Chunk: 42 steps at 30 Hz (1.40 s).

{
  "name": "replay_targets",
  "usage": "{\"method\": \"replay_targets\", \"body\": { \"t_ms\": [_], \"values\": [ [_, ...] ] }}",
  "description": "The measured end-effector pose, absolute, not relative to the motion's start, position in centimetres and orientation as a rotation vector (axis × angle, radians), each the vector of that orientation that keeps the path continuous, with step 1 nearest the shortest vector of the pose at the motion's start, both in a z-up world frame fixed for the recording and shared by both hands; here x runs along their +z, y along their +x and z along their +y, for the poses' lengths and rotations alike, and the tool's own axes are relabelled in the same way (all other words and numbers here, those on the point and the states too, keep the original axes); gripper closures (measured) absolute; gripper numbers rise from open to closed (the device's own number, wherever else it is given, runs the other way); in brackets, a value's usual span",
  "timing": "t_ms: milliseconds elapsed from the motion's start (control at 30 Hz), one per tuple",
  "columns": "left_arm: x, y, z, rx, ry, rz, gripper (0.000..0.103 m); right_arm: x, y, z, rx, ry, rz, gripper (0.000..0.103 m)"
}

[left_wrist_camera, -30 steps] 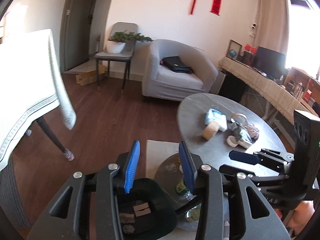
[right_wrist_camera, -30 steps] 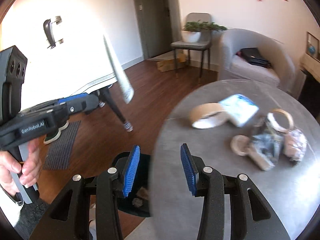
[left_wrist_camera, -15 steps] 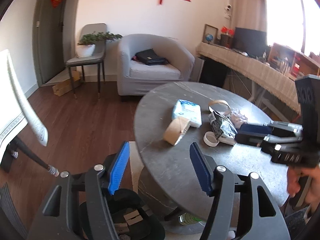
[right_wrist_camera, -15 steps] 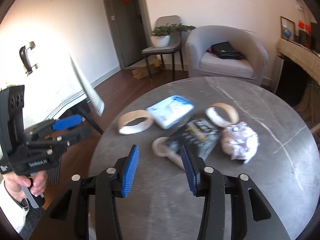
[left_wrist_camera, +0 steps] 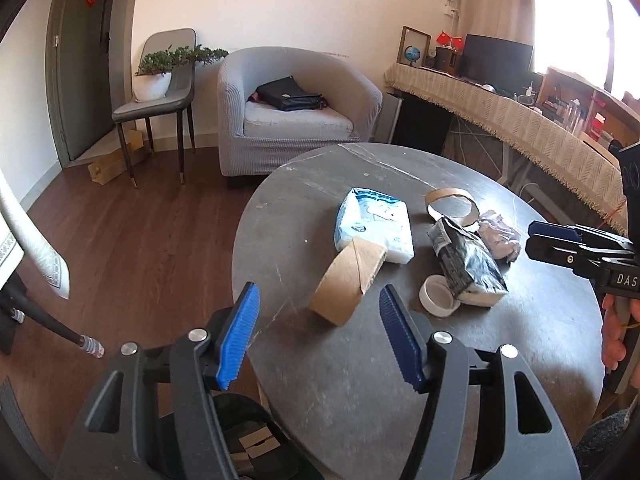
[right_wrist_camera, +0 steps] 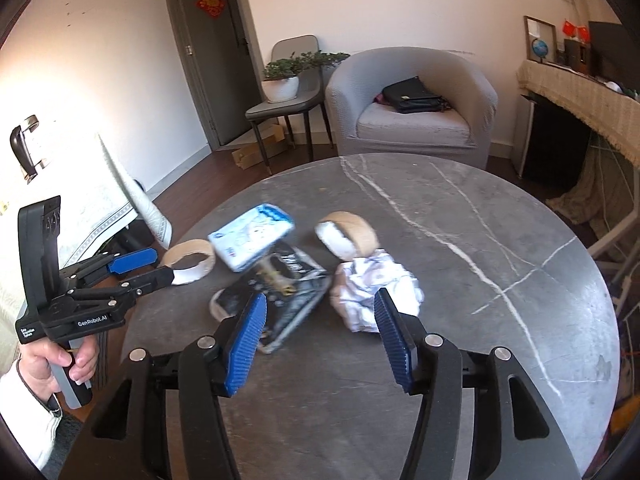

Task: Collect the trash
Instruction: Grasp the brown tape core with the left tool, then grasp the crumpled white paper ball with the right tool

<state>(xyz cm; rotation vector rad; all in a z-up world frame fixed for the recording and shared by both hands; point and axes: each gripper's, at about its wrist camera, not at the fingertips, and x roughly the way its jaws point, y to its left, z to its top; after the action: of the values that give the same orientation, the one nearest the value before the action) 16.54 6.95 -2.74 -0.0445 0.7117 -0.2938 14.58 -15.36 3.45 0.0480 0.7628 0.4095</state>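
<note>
A round grey table (left_wrist_camera: 400, 380) fills the lower right of the left view, trash clustered at its centre: tissue pack (left_wrist_camera: 374, 224), black foil bag (left_wrist_camera: 466, 264), brown tape roll (left_wrist_camera: 348, 282), crumpled paper (right_wrist_camera: 374, 290). Left gripper (left_wrist_camera: 320, 340) and right gripper (right_wrist_camera: 318, 338) hover with jaws spread, empty.

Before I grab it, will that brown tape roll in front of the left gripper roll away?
Probably. The tape roll stands on edge, leaning on the tissue pack, so a sideways nudge may roll it. Its hollow cardboard looks light and stiff; the open left gripper should hold it.
</note>
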Motion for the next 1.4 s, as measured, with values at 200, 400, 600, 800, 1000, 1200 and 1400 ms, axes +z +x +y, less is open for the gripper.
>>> {"method": "replay_targets", "body": {
  "t_ms": [200,400,600,800,1000,1200,1400],
  "values": [
    [-3.0,17.6,6.3,-0.343,-0.033,0.722,0.041,2.8,15.7,-17.2,0.382,0.092,0.789,0.045],
    [-3.5,18.2,5.2,-0.354,0.009,0.745,0.069,2.3,16.4,-16.9,0.369,0.088,0.818,0.041],
    [-3.7,18.6,5.3,-0.373,-0.020,0.747,0.076,1.6,16.9,-16.4,0.345,0.058,0.841,0.029],
    [-3.4,18.5,5.2,-0.379,-0.036,0.737,0.077,1.2,17.6,-16.1,0.317,0.045,0.865,0.029],
    [-3.2,18.5,5.7,-0.381,-0.071,0.732,0.077,0.8,18.2,-15.7,0.295,0.025,0.879,0.029],
    [-2.8,18.1,6.0,-0.365,-0.072,0.726,0.077,0.7,18.5,-15.1,0.273,0.003,0.883,0.043],
    [-1.9,17.4,6.6,-0.351,-0.096,0.712,0.077,0.9,18.0,-15.1,0.273,-0.004,0.882,0.046]
  ]
}}
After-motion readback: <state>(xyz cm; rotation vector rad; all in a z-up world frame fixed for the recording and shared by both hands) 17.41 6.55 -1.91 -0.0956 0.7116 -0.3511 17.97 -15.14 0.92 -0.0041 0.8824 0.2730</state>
